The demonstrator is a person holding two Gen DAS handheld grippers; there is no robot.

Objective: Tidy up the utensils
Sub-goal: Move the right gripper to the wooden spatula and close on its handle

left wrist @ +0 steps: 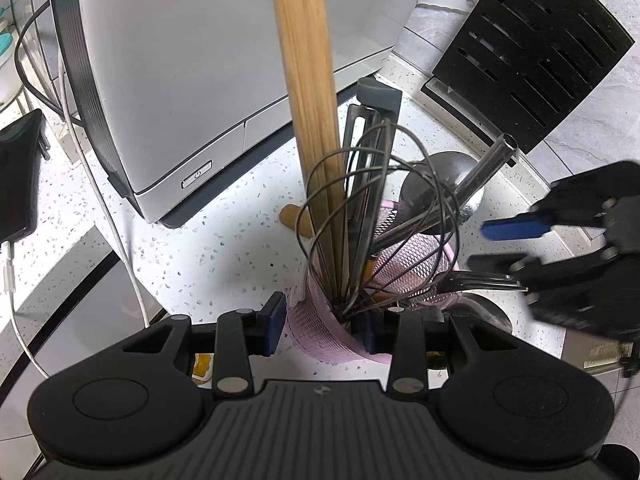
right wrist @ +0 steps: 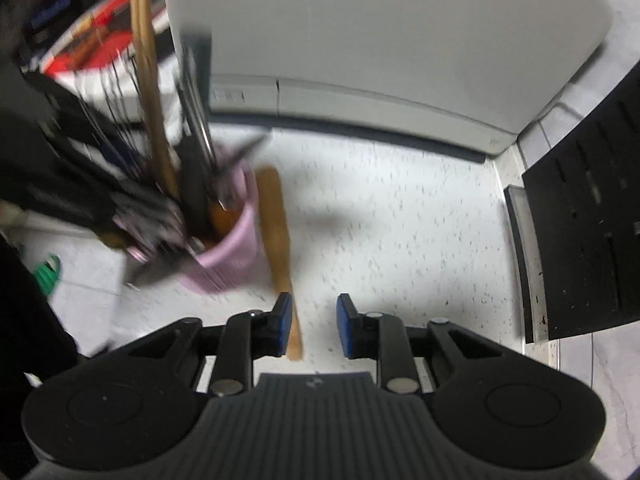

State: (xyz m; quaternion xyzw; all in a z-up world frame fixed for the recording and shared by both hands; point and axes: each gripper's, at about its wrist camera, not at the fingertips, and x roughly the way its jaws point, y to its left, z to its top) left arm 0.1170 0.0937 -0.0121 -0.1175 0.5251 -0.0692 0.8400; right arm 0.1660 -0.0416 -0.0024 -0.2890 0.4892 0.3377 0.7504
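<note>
The flat wooden spatula [right wrist: 276,240] on the speckled counter [right wrist: 400,220] runs lengthwise up the frame, its handle end beside the left pad of the part-open, empty right tongs [right wrist: 313,330]; the left tongs [left wrist: 322,330] clasp the pink mesh utensil holder [left wrist: 320,332].

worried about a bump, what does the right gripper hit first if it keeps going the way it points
Probably the wooden spatula lying on the counter; its handle runs just inside the right gripper's left finger. Otherwise the bare counter. Depth is unclear.
</note>
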